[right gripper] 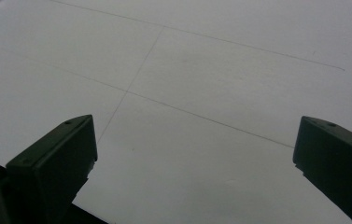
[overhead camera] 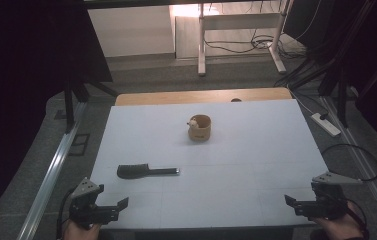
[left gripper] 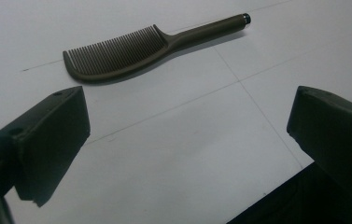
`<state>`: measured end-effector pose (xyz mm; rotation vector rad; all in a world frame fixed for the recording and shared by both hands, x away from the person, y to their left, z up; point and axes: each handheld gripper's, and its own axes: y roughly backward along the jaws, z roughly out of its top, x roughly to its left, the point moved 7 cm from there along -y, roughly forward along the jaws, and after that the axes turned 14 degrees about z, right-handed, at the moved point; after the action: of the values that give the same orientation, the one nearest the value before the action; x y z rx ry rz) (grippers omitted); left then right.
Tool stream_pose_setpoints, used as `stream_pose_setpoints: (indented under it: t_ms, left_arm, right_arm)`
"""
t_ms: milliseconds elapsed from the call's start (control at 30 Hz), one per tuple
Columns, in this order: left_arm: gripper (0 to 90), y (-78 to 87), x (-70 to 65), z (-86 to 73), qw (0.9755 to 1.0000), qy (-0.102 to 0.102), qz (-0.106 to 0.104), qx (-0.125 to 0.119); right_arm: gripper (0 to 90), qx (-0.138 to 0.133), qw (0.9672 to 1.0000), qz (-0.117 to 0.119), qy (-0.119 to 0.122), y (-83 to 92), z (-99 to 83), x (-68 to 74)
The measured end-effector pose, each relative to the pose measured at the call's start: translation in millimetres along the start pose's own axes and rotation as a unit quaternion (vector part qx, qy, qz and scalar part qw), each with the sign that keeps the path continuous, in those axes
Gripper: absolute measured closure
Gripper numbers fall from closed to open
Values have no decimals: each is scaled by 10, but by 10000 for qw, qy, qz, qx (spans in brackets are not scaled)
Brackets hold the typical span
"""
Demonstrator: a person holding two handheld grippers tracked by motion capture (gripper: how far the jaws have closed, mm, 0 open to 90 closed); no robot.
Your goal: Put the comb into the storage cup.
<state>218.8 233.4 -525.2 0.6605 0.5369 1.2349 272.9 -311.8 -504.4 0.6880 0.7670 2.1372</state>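
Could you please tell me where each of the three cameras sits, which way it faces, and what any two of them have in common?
High view: above the person's side, looking forward and down on the white table with its comb and cup; the left gripper, right gripper and both hands show.
Left gripper view: rides the left gripper, looking along its wide-apart jaws at the comb.
Right gripper view: rides the right gripper, facing bare tabletop.
Shared: high and left gripper views both show the comb.

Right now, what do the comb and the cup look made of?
Comb: dark moulded plastic by the look, matte, with thin even teeth and one-piece handle. Cup: tan, dull surface, perhaps wood or ceramic; too small to tell.
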Motion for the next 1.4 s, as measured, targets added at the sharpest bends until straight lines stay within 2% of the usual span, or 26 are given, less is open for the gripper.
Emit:
stream_pose_setpoints:
  t_ms: [500, 867, 1033, 1233, 1400]
  left_arm:
    - [0, -3, 11, 2, 10000, 36, -2, 24]
    - [0, -1, 24, 16, 9999, 148, -71, -16]
    - [0, -11, -17, 44, 9997, 111, -229, -64]
    - [0, -51, -97, 118, 9989, -50, -438, -146]
    - [0, -93, -142, 133, 9982, -131, -581, -74]
  right_arm:
    - [2, 81, 9999, 43, 41, -8, -15, 14]
    - [2, 66, 10000, 12, 36, 0, -19, 14]
    - [2, 58, 10000, 19, 76, 1, -18, 21]
    - [2, 64, 9999, 0, 105, -2, -16, 25]
    - [2, 50, 9999, -9, 91, 2, -16, 20]
